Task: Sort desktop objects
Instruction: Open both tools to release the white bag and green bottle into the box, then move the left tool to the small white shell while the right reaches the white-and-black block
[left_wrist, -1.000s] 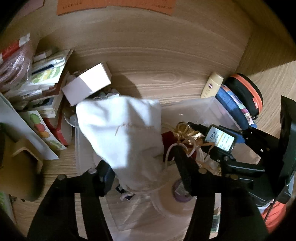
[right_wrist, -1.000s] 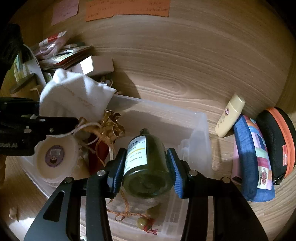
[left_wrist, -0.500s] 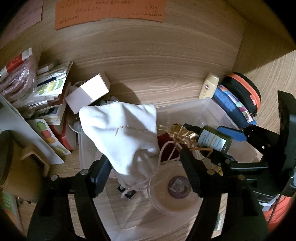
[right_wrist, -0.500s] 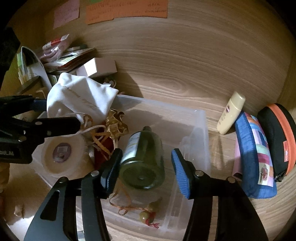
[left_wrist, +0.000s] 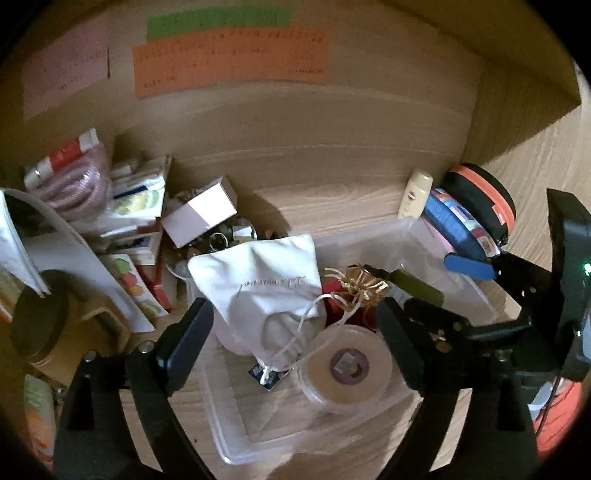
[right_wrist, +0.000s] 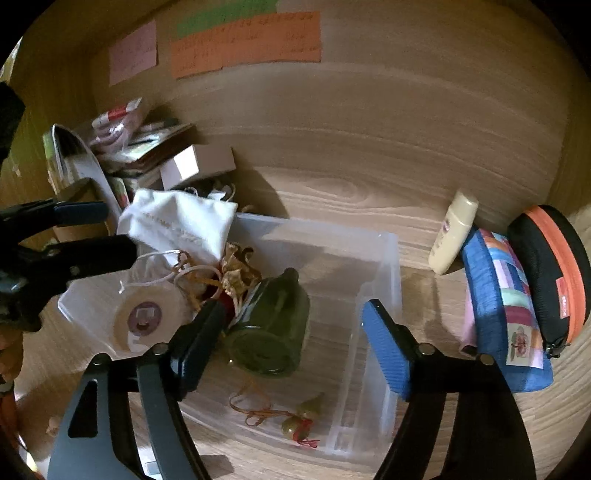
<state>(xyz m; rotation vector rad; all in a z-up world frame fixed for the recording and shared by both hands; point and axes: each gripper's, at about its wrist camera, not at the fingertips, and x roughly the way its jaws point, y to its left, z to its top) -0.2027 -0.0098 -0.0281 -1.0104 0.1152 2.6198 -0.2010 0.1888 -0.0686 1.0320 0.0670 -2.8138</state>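
A wooden desk (right_wrist: 351, 192) runs back to a wood panel carrying pink, green and orange notes (right_wrist: 245, 40) whose writing is too blurred to read. On the desk stands a clear bin (right_wrist: 384, 295). In it lie a white pouch (left_wrist: 258, 288) with pale script and a drawstring, slumped over the bin's far left corner; a gold bow (left_wrist: 362, 284) on something red that is mostly hidden; a round tub (left_wrist: 347, 369) with a purple label; a green bottle (right_wrist: 273, 332) on its side, neck pointing away, its base toward the right wrist camera; and a small charm (right_wrist: 295, 424) on orange cord near the front wall. A dark blue scrap under the pouch is too small to identify. The left gripper (left_wrist: 291, 343) hangs over the pouch and tub with its jaws spread wide and nothing between them. The right gripper (right_wrist: 291, 347) is likewise spread, the bottle lying loose between its fingers, closer to the left one. Left of the bin is a heap of booklets and packets (left_wrist: 129, 206), blurred and overlapping, with a white box (left_wrist: 201, 218) on top. To the right stand a cream tube (right_wrist: 452, 236), a blue case (right_wrist: 506, 310) and a black case (right_wrist: 550, 269) with orange trim, side by side.
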